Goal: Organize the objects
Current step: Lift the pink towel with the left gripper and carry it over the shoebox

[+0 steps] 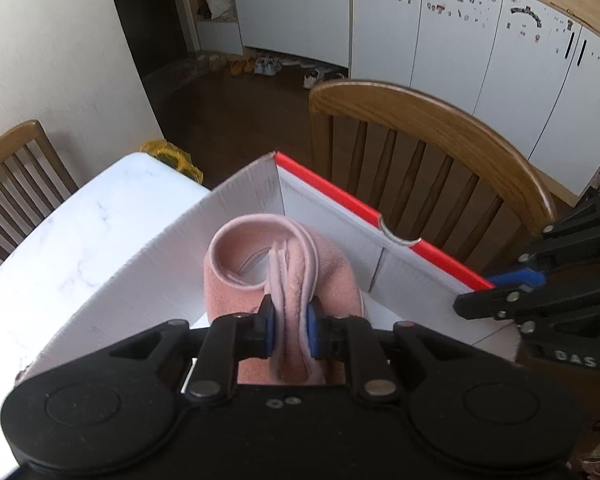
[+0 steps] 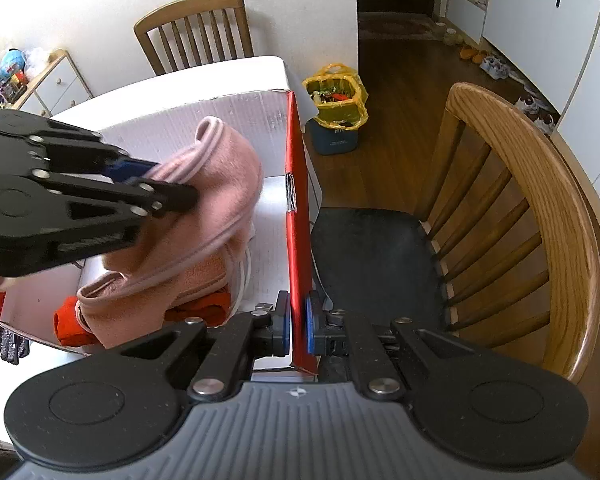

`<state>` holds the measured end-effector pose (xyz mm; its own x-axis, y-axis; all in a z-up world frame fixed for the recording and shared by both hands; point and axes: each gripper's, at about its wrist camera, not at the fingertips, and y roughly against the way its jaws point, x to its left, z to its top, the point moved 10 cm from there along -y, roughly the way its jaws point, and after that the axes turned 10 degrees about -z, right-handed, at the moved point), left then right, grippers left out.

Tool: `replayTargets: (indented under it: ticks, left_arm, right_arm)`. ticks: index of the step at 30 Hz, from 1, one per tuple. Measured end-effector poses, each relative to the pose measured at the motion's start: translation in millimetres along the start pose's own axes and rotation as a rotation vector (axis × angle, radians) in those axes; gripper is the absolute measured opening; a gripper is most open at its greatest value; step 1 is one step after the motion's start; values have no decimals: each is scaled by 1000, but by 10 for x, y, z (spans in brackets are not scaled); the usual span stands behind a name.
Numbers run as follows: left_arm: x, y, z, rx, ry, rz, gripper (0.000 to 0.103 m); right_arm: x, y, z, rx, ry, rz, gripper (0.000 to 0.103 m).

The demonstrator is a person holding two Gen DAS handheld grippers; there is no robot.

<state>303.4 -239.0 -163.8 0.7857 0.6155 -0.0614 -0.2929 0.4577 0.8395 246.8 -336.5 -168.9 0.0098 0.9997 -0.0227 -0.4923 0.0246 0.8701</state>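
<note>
A pink fleece garment (image 1: 284,276) hangs bunched in my left gripper (image 1: 291,326), whose blue pads are shut on its folded edge, inside an open cardboard box (image 1: 236,216) with white inner walls and a red outside. From the right wrist view the same pink garment (image 2: 204,216) droops into the box under the left gripper (image 2: 168,188), over something orange (image 2: 72,324) on the box floor. My right gripper (image 2: 298,328) is shut on the red side wall of the box (image 2: 298,240). It shows as a black linkage (image 1: 540,292) at the right of the left wrist view.
The box stands on a white marble-look table (image 1: 80,248). A wooden chair (image 2: 540,220) with a dark seat stands close beside the box; another chair (image 2: 196,28) is at the table's far end. A yellow-lined bin (image 2: 336,108) sits on the floor. Dark gloves (image 2: 12,344) lie by the box.
</note>
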Motion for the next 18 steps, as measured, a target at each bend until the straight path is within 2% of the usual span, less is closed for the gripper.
replayTargets:
  ticks: [4, 12, 15, 18]
  left_arm:
    - [14, -99, -31, 28, 12, 1, 14]
    - [-7, -82, -44, 27, 41, -26, 24]
    - [-27, -69, -30, 21, 52, -42, 31]
    - [-55, -14, -8, -1, 53, -51, 42]
  right_arm:
    - [-3, 4, -10, 0, 0, 0, 7]
    - [-1, 15, -11, 3, 1, 1, 7]
    - [0, 15, -10, 3, 1, 0, 7]
    - [-9, 14, -14, 4, 0, 0, 7]
